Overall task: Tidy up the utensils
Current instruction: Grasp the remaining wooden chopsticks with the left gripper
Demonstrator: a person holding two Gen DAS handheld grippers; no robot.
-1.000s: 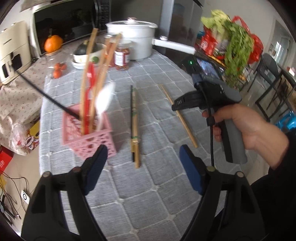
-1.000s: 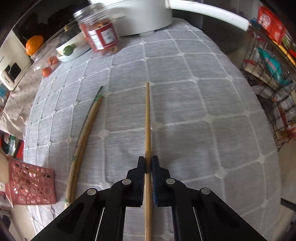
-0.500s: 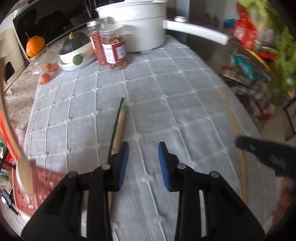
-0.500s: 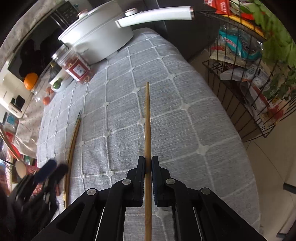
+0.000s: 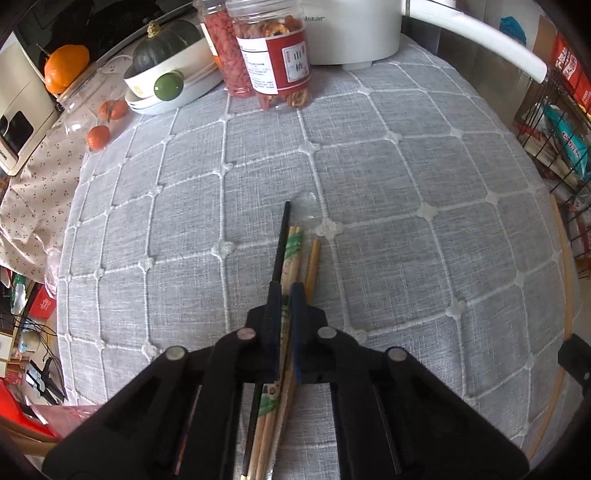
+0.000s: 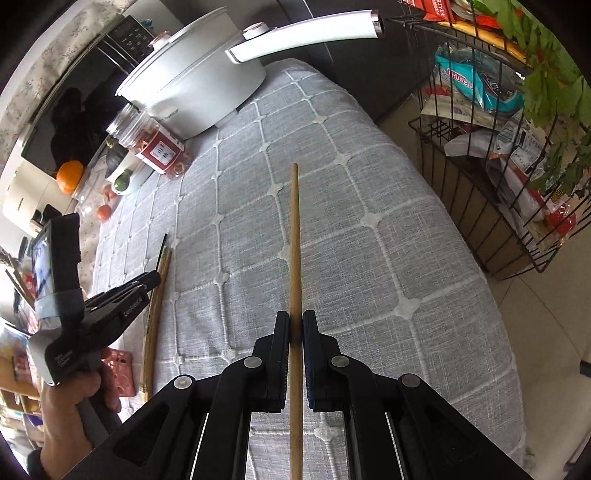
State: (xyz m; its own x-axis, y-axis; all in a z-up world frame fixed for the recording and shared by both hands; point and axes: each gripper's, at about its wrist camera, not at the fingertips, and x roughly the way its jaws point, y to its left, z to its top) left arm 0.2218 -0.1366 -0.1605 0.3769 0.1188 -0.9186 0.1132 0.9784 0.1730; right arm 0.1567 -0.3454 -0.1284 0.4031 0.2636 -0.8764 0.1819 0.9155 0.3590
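Two grippers: both closed on chopsticks above the grey quilted tablecloth (image 5: 369,177).
Far left clutter: an orange (image 5: 66,68), a green squash (image 5: 162,44) in a white bowl (image 5: 173,86) and small tomatoes (image 5: 99,136) sit at the far left edge of the table.
Pink basket: only a corner (image 6: 120,373) shows at the near left in the right wrist view, just behind the hand (image 6: 70,413) that holds the left tool.
Left gripper (image 5: 282,295): jaws nearly shut, pinching a bundle of chopsticks (image 5: 291,258) partway along its length.
Bundle: pale bamboo sticks with green-printed wrappers plus one black stick (image 5: 282,229); its far tips point up the cloth, near ends run back under the gripper body. Whether it rests on the cloth or is lifted, I cannot tell.
Jars: two clear jars with red contents (image 5: 275,55) stand at the far centre, just left of the white pot.
White pot (image 6: 192,85): far side of the table, its long handle (image 6: 306,35) reaching right.
Right gripper (image 6: 295,325): jaws closed tight on a single wooden chopstick (image 6: 294,236), gripped around its middle.
Single chopstick: points straight away along the fingers, far tip over the middle of the cloth, well right of the bundle.
Wire rack (image 6: 480,177): off the table's right edge, holding packaged snacks and leafy greens (image 6: 546,74).
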